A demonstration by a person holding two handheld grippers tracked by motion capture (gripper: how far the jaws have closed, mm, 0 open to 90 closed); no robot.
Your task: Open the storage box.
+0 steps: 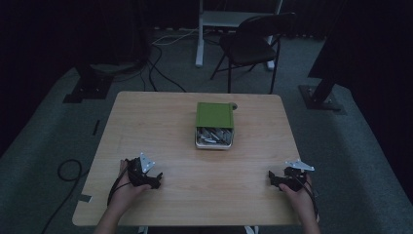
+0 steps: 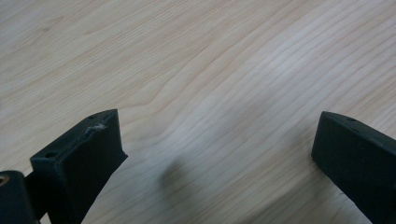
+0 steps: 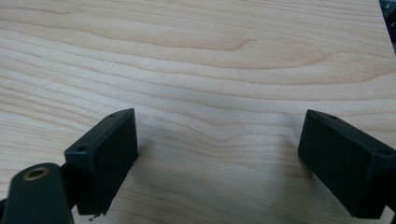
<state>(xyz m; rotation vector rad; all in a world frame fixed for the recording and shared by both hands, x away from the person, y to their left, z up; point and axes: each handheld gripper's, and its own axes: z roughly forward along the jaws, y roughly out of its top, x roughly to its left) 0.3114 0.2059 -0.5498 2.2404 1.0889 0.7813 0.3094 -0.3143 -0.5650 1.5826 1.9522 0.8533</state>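
Sitting just past the middle of the desk (image 1: 160, 131), toward twelve o'clock: a small metal box (image 1: 214, 138) with a green lid (image 1: 214, 115) tipped back at its far side, the open front showing a heap of small grey metal pieces (image 1: 213, 135), too small to tell apart. Squarely placed, long side running from six to twelve, well apart from both hands.

Down at about seven o'clock from the box, near the desk's front edge: the left tongs (image 1: 157, 181), held in the person's left hand (image 1: 127, 187), resting low on the wood and pointing roughly toward three o'clock. Jaws spread wide in the left gripper view (image 2: 215, 154), with bare wood grain between them and nothing gripped. A small white scuff on the top corner of one jaw. Grey three-cornered plate on top, black cable looping back along the wrist.

At about five o'clock from the box, also near the front edge: the right tongs (image 1: 271, 177), held in the right hand (image 1: 300, 194), pointing roughly toward nine o'clock, so facing the left tongs across the bare wood. Jaws likewise wide apart in the right gripper view (image 3: 217, 158), holding nothing, bare wood between.

Beyond the desk at twelve o'clock: a dark folding chair (image 1: 253, 46) on grey carpet (image 1: 44, 126), a white stand (image 1: 214, 22) behind it, black cables (image 1: 160, 68) on the floor toward eleven o'clock.
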